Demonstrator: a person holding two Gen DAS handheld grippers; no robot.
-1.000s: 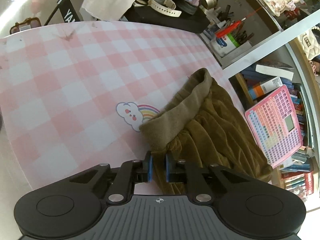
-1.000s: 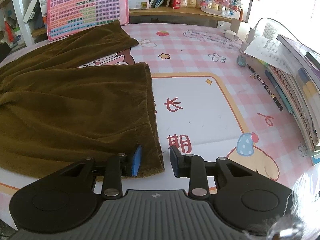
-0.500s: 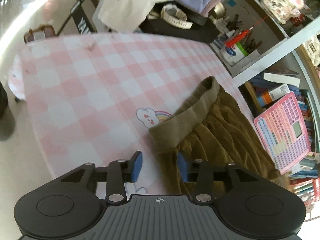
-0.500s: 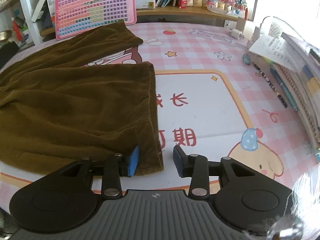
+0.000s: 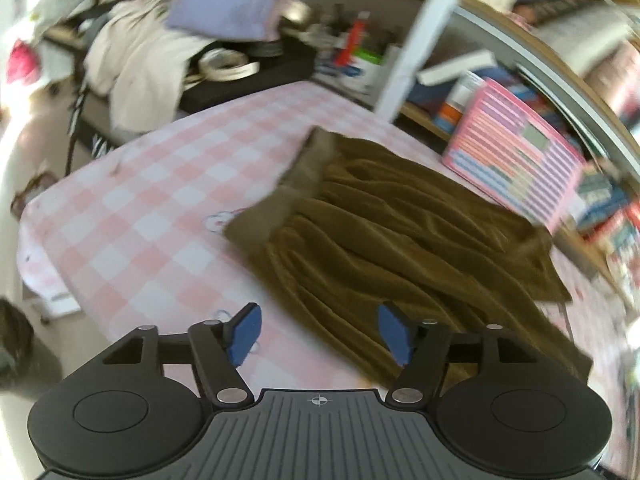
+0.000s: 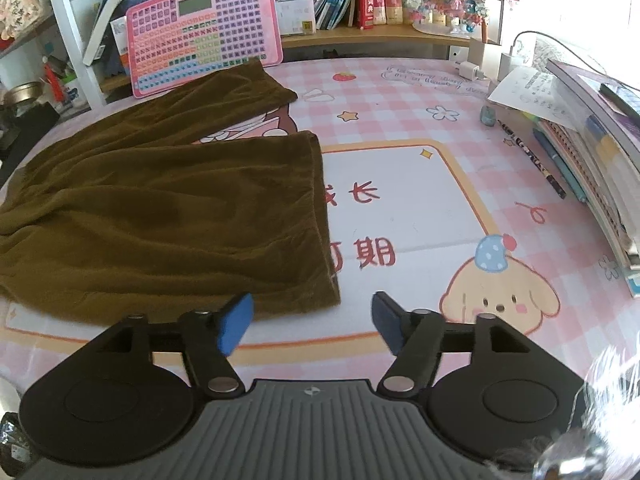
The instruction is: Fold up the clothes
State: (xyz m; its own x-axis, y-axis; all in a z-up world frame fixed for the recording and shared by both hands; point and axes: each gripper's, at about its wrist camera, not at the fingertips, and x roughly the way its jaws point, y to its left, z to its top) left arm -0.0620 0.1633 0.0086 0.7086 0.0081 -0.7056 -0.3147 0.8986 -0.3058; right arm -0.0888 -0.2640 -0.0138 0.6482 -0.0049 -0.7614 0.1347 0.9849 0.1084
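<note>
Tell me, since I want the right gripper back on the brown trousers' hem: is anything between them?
Nothing visible. The right gripper is open, its jaws having just spread, and the brown trousers lie flat just ahead, only bare table mat around the hem.

Brown trousers [image 6: 160, 216] cover left half of table [image 6: 400, 208]; right half bare, open for passing. Right edge blocked by stack of books [image 6: 592, 152], pens [image 6: 556, 160] beside it. Back edge: pink keyboard toy [image 6: 204, 48] leaning, touching trouser leg; chargers [image 6: 472, 68] at back right corner. Left end beyond waistband [image 5: 288, 184] bare checked cloth, clutter [image 5: 168, 52] past that edge.
</note>
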